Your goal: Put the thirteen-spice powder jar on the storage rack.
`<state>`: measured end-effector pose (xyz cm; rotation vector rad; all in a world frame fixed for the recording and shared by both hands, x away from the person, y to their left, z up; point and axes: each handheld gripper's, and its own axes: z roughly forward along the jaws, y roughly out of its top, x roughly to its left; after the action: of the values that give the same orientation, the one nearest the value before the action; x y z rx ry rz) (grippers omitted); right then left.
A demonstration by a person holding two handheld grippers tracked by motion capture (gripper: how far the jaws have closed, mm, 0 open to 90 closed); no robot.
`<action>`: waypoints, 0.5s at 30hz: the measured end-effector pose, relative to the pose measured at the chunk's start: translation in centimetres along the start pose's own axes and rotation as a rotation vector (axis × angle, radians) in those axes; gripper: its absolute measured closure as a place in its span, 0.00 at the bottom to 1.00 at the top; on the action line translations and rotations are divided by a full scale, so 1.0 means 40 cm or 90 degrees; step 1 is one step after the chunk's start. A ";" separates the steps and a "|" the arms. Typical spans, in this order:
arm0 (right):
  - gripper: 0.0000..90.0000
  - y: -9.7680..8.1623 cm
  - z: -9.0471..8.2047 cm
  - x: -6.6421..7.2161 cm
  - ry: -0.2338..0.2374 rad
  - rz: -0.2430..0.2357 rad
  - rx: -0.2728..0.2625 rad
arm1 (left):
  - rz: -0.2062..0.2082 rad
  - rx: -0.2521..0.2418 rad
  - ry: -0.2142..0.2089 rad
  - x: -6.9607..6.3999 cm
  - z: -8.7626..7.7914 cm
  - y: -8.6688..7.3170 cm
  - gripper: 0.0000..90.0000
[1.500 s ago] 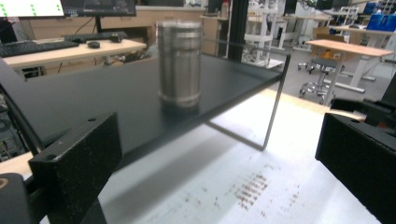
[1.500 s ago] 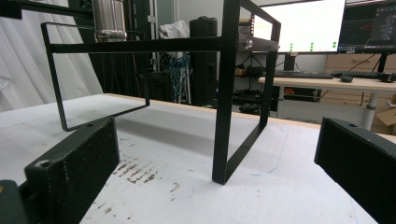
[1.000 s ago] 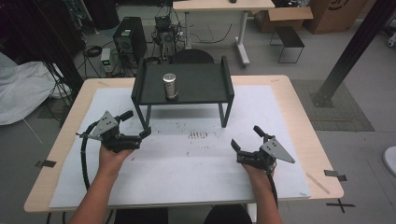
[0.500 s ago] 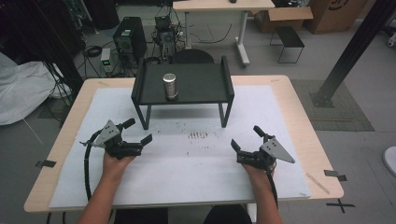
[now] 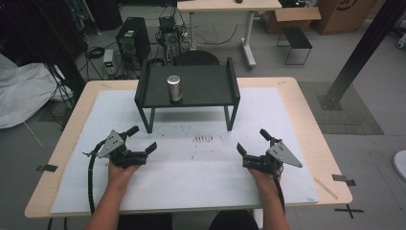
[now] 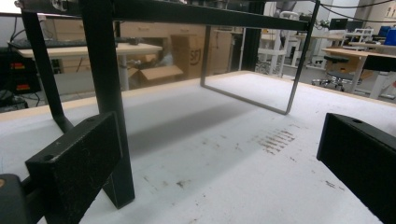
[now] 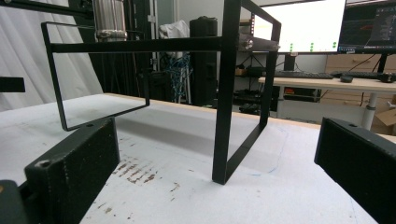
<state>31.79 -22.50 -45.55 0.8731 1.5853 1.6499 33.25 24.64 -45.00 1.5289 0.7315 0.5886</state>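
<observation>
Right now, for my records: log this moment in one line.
left gripper: open, empty | right gripper: open, empty | metal cylinder: upright on black stand

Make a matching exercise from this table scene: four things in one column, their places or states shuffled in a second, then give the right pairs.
Things:
1. metal cylinder
2. black stand
3. left gripper
4. right gripper

Places or states:
A. open, at the near right of the table
B. upright on top of the stand
C. open, near the stand's front left leg
D. at the far middle of the white mat

Pairs: 1-B, 2-D, 3-C, 4-A
</observation>
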 end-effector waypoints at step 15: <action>0.00 0.000 0.000 0.000 0.000 -0.001 0.000 | 0.049 -0.037 0.046 -0.025 -0.014 -0.009 0.00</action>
<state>31.78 -22.49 -45.55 0.8732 1.5856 1.6483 32.11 24.28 -45.27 1.4924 0.7070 0.7194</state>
